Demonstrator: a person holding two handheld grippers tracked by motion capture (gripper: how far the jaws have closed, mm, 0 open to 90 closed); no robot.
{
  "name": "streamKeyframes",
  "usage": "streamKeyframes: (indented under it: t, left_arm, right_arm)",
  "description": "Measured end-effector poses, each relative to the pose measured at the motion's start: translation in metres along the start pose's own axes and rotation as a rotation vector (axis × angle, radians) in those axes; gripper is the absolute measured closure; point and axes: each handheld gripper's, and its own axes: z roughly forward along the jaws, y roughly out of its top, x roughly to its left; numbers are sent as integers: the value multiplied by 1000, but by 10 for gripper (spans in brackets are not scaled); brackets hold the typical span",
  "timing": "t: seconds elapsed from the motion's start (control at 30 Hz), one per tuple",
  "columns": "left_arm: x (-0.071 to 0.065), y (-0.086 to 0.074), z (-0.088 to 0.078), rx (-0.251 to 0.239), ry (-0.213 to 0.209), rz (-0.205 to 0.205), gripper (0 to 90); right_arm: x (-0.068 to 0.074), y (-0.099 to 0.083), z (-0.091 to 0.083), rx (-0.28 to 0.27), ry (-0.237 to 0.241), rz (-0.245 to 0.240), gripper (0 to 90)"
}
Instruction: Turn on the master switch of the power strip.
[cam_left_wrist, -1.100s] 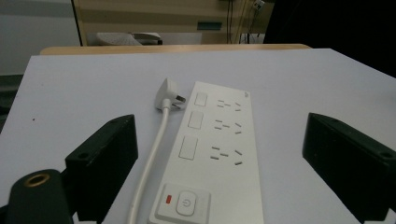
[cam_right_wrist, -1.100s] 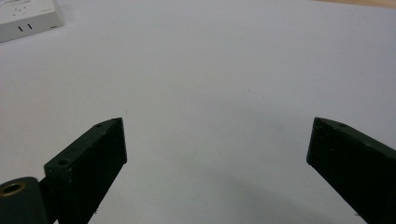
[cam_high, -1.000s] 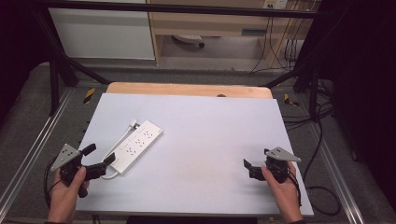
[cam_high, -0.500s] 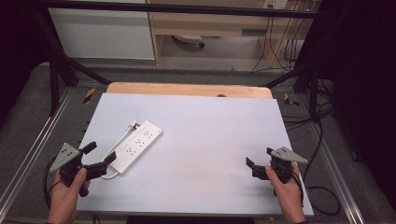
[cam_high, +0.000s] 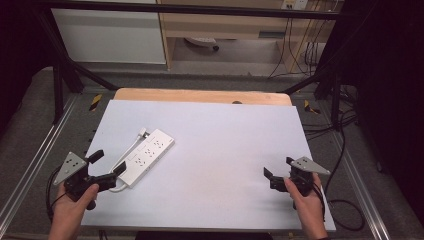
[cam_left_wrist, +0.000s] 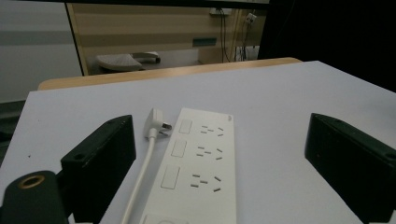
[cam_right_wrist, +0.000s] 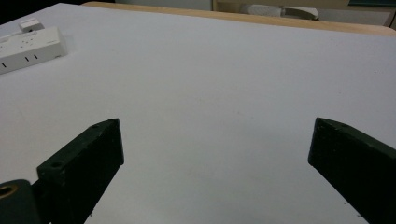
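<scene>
A white power strip (cam_high: 147, 154) lies at an angle on the left part of the white table (cam_high: 225, 135). Its white plug (cam_high: 143, 132) rests beside its far end, and the cord loops back along its left side. My left gripper (cam_high: 109, 162) stands open just short of the strip's near end, with nothing between its jaws. The left gripper view looks along the strip (cam_left_wrist: 198, 163), with the plug (cam_left_wrist: 155, 123) to its left and the left gripper (cam_left_wrist: 222, 140) open. My right gripper (cam_high: 278, 167) is open over bare table at the near right. The right gripper view shows that gripper (cam_right_wrist: 215, 126) open, with the strip (cam_right_wrist: 28, 46) far off at the upper left.
A wooden strip (cam_high: 200, 95) runs along the table's far edge. Metal frame rails flank both sides, and cables (cam_high: 345, 150) lie on the floor to the right. White and wooden furniture stands beyond the table.
My right gripper has drifted slightly to the right. The left gripper and the power strip have hardly moved.
</scene>
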Motion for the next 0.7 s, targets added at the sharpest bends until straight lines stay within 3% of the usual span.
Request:
streamKeyframes:
  t: [0.17, 0.7]
  left_arm:
    - [-1, 3, 1, -12, 5, 9, 88]
    - [1, 2, 14, 20, 6, 26, 88]
  right_arm:
    - [-2, 0, 0, 1, -5, 4, 27]
    - [-5, -1, 0, 5, -10, 4, 30]
